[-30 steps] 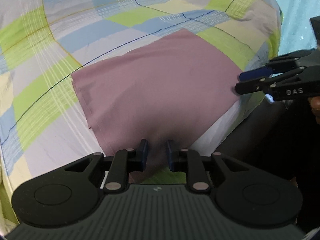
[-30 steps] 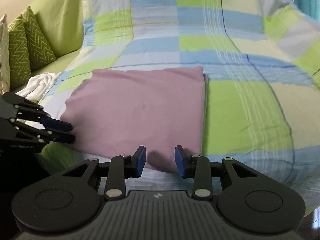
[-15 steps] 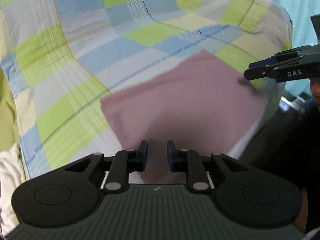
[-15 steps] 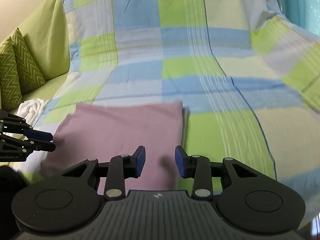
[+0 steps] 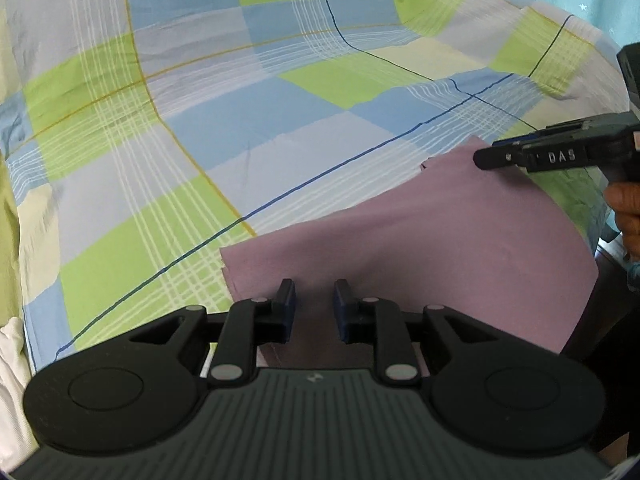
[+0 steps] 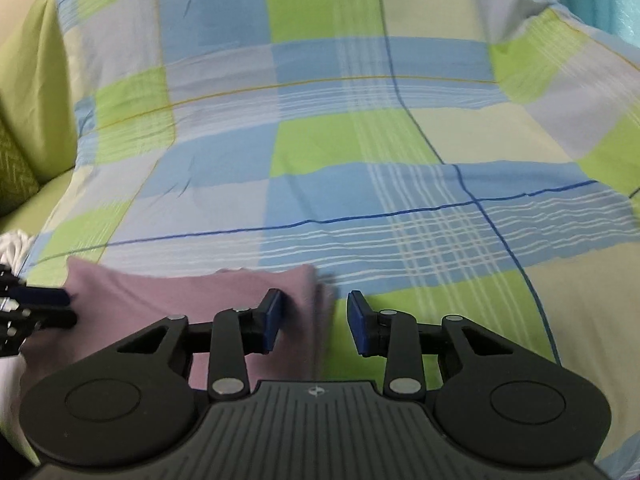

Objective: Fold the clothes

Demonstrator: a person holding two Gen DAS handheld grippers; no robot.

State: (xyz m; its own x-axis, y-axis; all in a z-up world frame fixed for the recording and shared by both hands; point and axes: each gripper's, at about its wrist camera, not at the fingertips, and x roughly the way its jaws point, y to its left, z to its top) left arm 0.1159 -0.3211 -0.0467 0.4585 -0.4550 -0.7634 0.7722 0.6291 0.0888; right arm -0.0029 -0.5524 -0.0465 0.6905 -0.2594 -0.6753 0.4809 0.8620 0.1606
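Mauve cloth (image 5: 420, 256) is lying folded flat on the checked sheet (image 5: 248, 120), near its front edge; its near edge is sitting hidden behind both gripper bodies. Left gripper (image 5: 313, 306) is hovering over the cloth, fingers spread, gripping nothing; right gripper (image 6: 314, 318) is likewise standing parted above the cloth's right edge, which is reading blurred. A hand (image 5: 626, 216) is showing cut off at the frame edge; something white (image 6: 14, 244) is peeking in, unidentifiable.
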